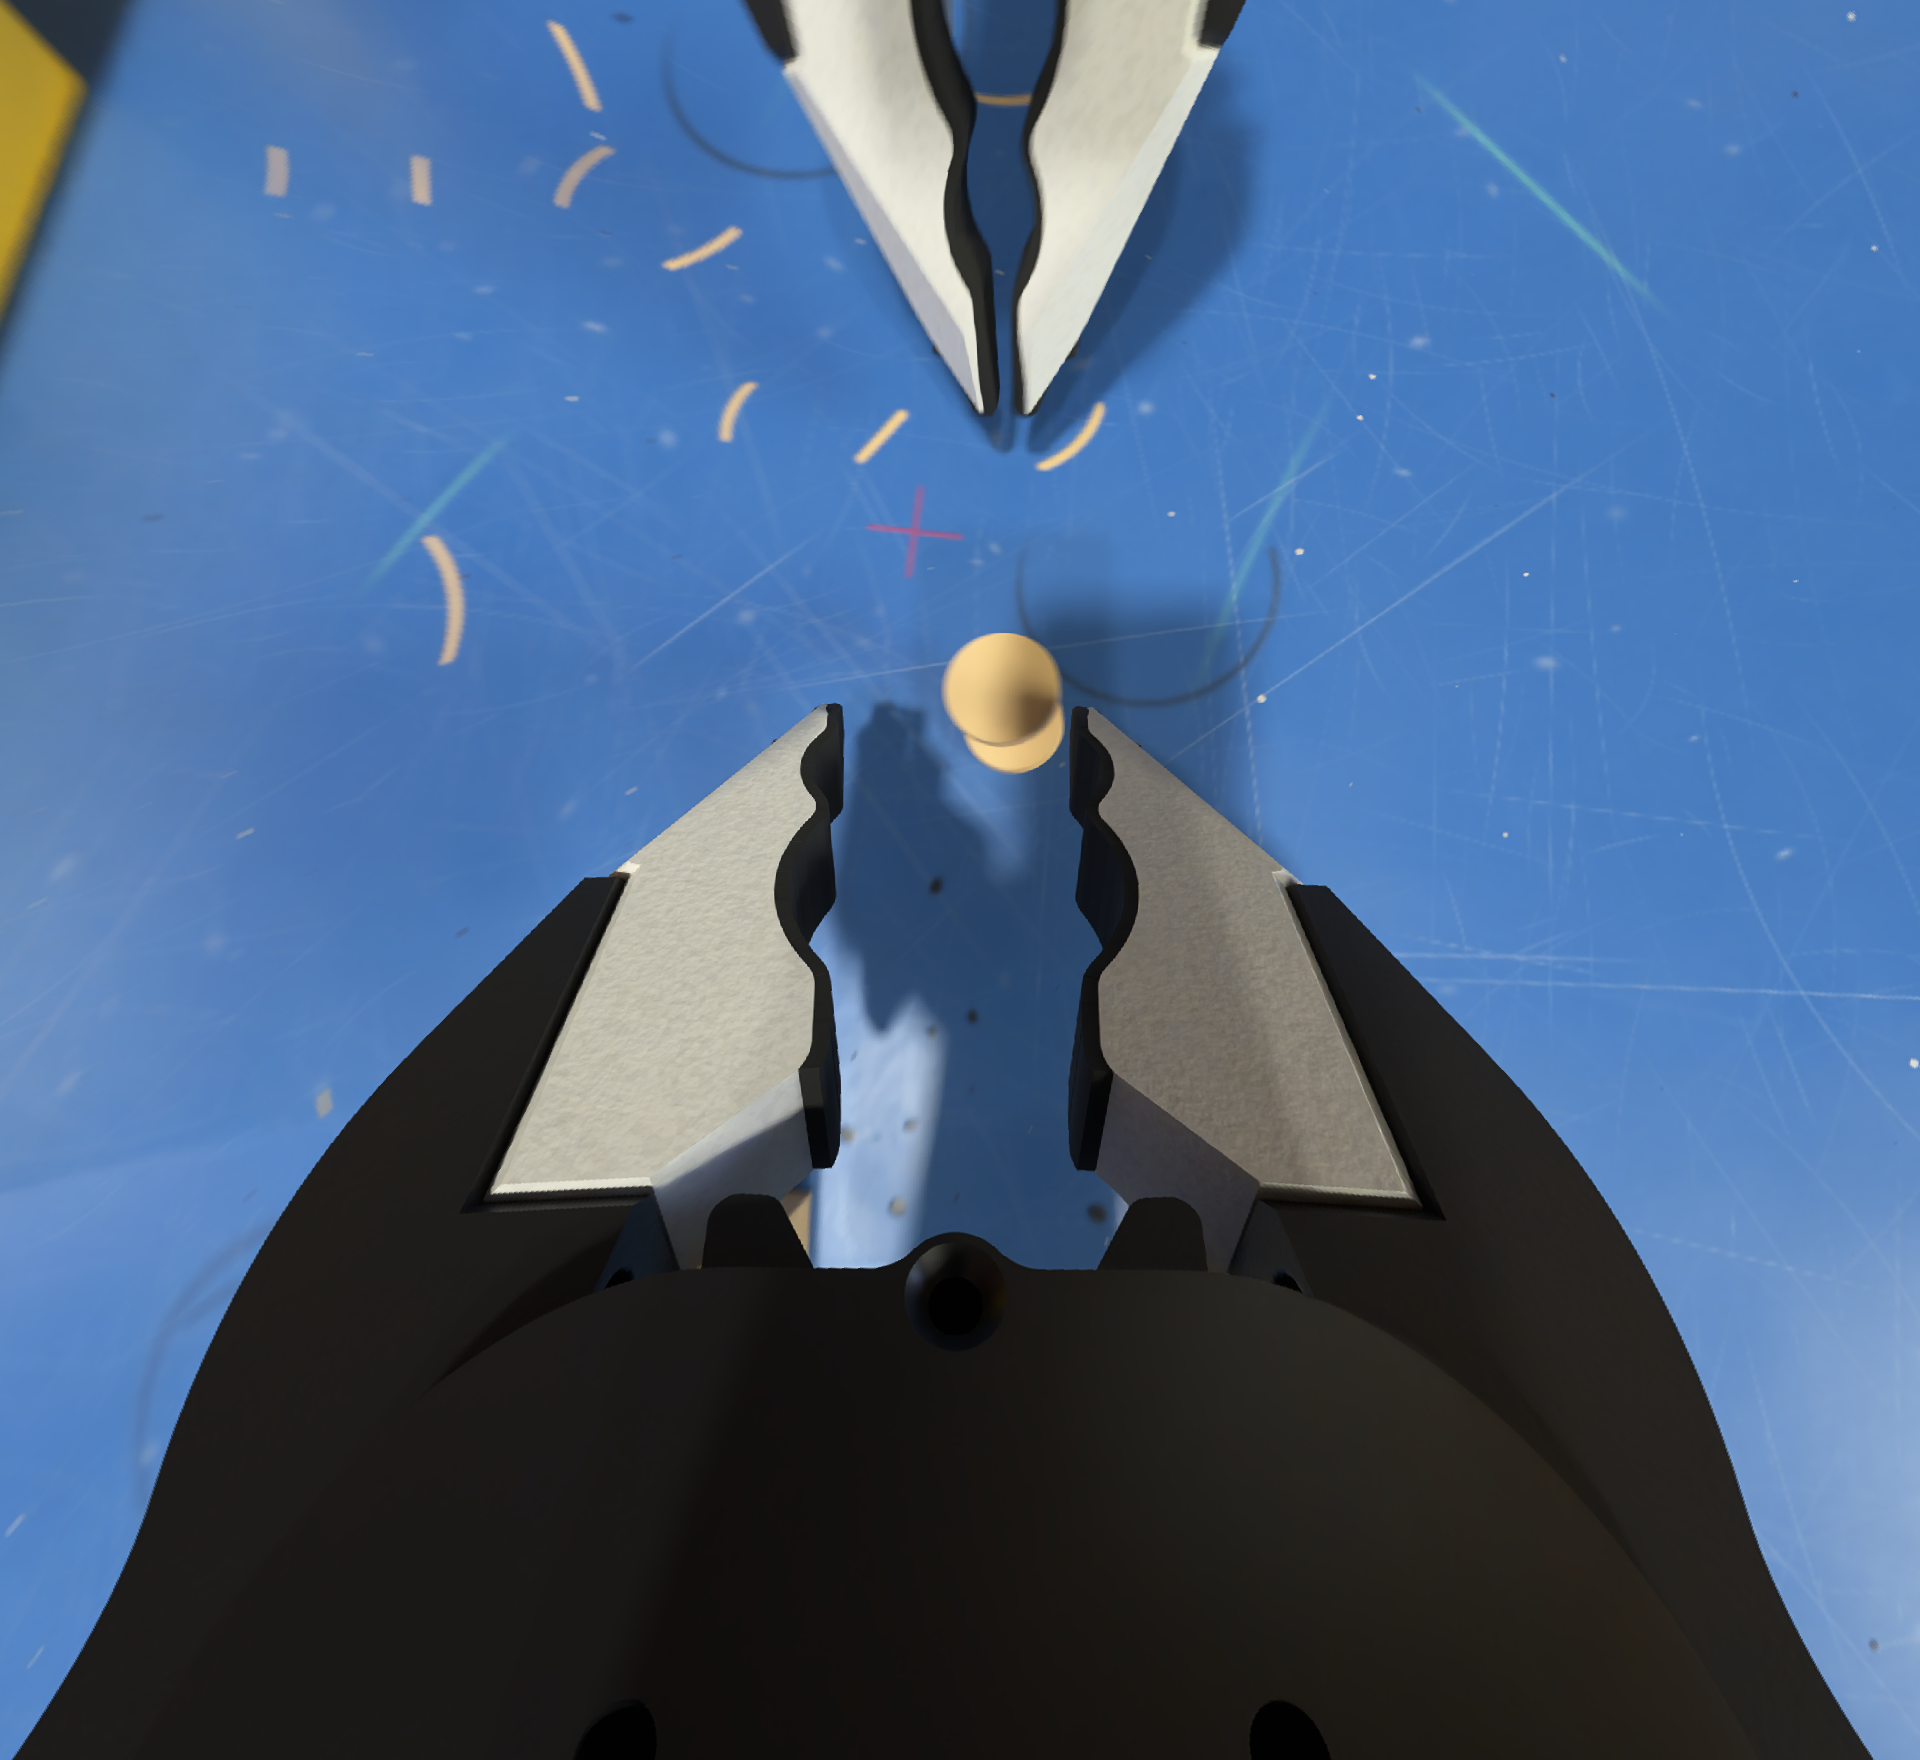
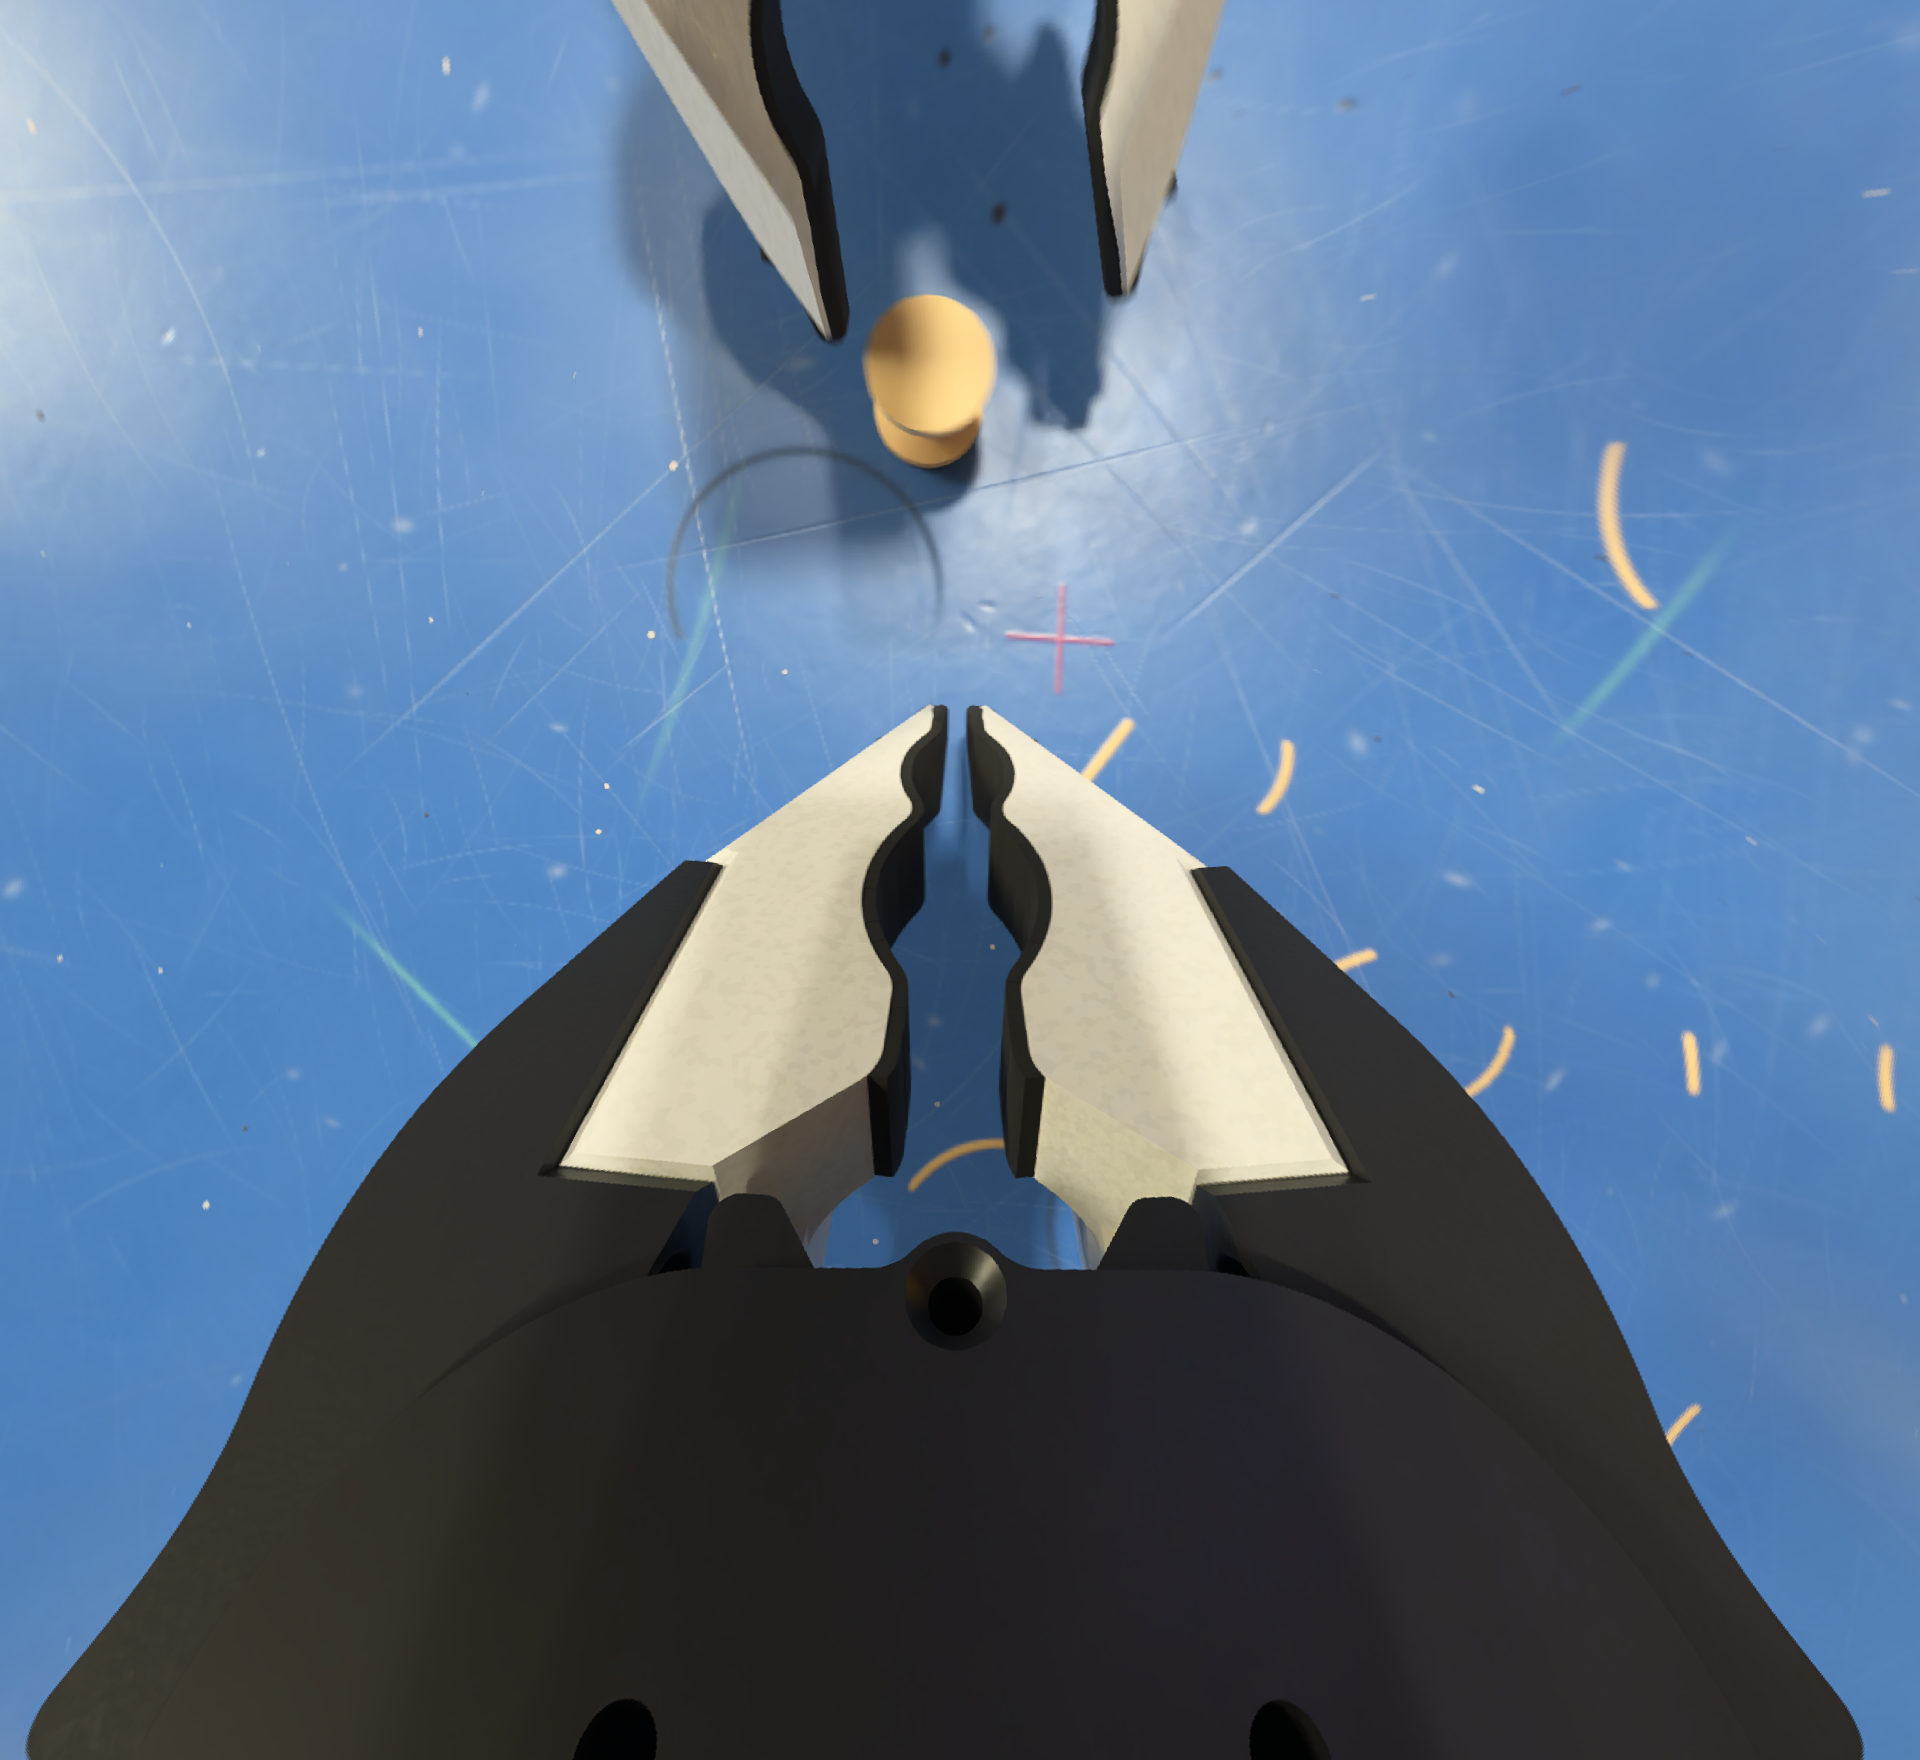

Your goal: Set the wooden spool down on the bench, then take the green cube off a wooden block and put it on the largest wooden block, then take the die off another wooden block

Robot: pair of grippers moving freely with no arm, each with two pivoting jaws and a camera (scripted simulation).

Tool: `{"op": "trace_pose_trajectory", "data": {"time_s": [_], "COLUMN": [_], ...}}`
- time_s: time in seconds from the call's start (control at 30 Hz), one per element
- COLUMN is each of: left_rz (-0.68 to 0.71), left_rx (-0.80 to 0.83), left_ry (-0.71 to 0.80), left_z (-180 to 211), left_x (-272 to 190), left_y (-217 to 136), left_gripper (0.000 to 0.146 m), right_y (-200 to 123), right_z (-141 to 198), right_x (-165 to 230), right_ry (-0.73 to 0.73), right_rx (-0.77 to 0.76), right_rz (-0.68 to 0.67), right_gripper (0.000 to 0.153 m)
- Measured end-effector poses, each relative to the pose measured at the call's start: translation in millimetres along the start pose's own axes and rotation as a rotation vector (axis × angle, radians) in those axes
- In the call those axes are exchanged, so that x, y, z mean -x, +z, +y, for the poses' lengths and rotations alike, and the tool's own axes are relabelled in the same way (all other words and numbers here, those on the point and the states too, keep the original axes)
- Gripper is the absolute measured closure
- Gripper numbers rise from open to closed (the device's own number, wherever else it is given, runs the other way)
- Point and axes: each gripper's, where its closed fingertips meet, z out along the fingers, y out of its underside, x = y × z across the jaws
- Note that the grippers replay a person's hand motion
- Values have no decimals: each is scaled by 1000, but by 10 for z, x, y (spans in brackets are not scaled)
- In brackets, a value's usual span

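Nearest the lens, the left hand-held gripper (image 1: 956,723) was released, its jaws spread with nothing between them. Just beyond its fingertips, nearer the right finger, the wooden spool (image 1: 1003,702) stood upright on the blue counter (image 1: 1558,775), apparently touching neither finger. Open counter lay on both sides. Opposite, the right hand-held gripper (image 2: 957,718) was clenched and empty, well apart from the spool. A yellow block (image 1: 31,141) sat at the far left edge.
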Motion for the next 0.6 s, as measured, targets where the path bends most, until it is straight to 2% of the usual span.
{"op": "trace_pose_trajectory", "data": {"time_s": [0.07, 0.17, 0.33, 0.5, 0.6], "left_rz": [-51, -156, -429, -749, -830], "left_rx": [-21, -58, -47, 155, 326], "left_ry": [-2, 3, -15, -131, -206], "left_z": [-12, -48, 150, 902, 1469], "left_x": [82, 212, 497, 936, 1121], "left_y": [-175, -536, -1541, -2785, -3271], "left_gripper": [102, 102, 102, 102, 105], "right_y": [-114, -246, -263, -240, -168], "right_z": [-33, -134, -153, -180, -145], "right_x": [-50, -97, -193, -222, -231], "right_ry": [20, 25, 6, -8, -19], "right_rx": [-69, -203, -325, -431, -438], "right_rz": [47, 81, 145, 134, 133], "right_gripper": [144, 146, 148, 148, 149]}}
